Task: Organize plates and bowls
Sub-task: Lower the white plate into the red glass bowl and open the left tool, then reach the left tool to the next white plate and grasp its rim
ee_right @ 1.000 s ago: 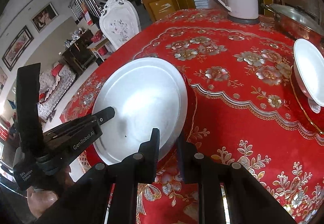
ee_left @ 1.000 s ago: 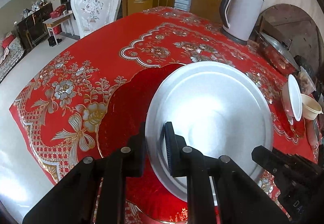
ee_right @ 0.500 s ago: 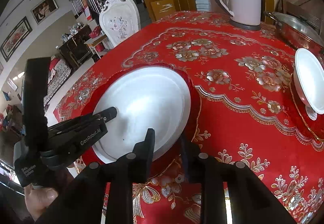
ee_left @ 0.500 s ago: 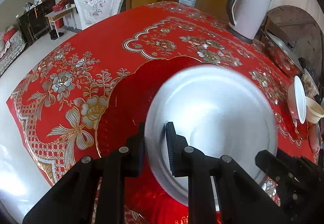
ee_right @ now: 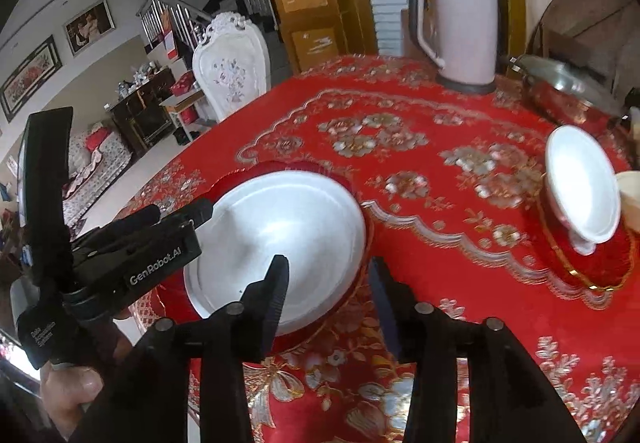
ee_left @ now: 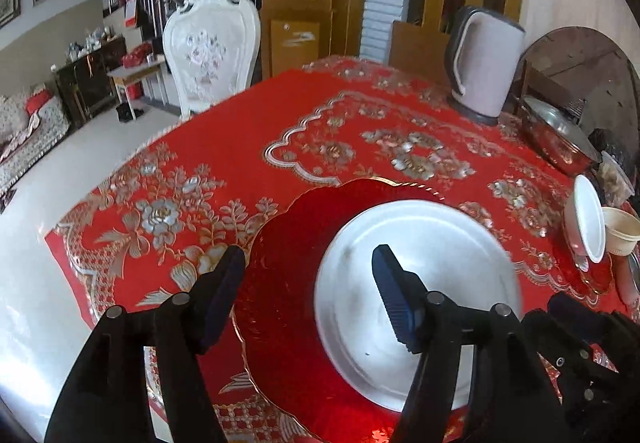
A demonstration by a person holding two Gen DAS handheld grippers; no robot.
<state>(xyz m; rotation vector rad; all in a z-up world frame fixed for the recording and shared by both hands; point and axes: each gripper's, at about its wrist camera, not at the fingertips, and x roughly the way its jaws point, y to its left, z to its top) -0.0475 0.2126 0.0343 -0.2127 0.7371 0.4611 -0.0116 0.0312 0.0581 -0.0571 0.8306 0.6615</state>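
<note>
Left tool (ee_left: 308, 275): fingers spread wide, empty, over the near-left rim of the white plate (ee_left: 416, 295). Right tool (ee_right: 328, 283): also spread, empty, straddling the plate's (ee_right: 280, 243) near-right edge from above; can't tell if either finger touches it.

White plate sits flat on the red charger plate (ee_left: 280, 283), near edge of the tabletop (ee_left: 240, 131). Nothing on it apart from a tiny dark speck.

Handling, my read: looks like glazed ceramic, so stiff, fairly heavy, slick, chips if dropped. Only grab point is the rim; pinch across the lip, 1 finger over and 1 under. It lies nearly flush on the charger, so getting a finger under will be the hard part. Charger has a wavy gold-trimmed edge, look suggests lighter plastic; may slide on the cloth if the plate is dragged.

Farther right: white bowl (ee_right: 580, 183) on a 2nd red charger (ee_right: 584, 263), looks empty; something white hangs at its near lip, maybe a spoon, unclear. Deeper walls give a better rim pinch than the plate. Cream cup (ee_left: 620, 231) just beside it, contents not visible.

Far end: white kettle (ee_right: 460, 35), then a lidded steel pot (ee_left: 560, 139), contents hidden.
</note>
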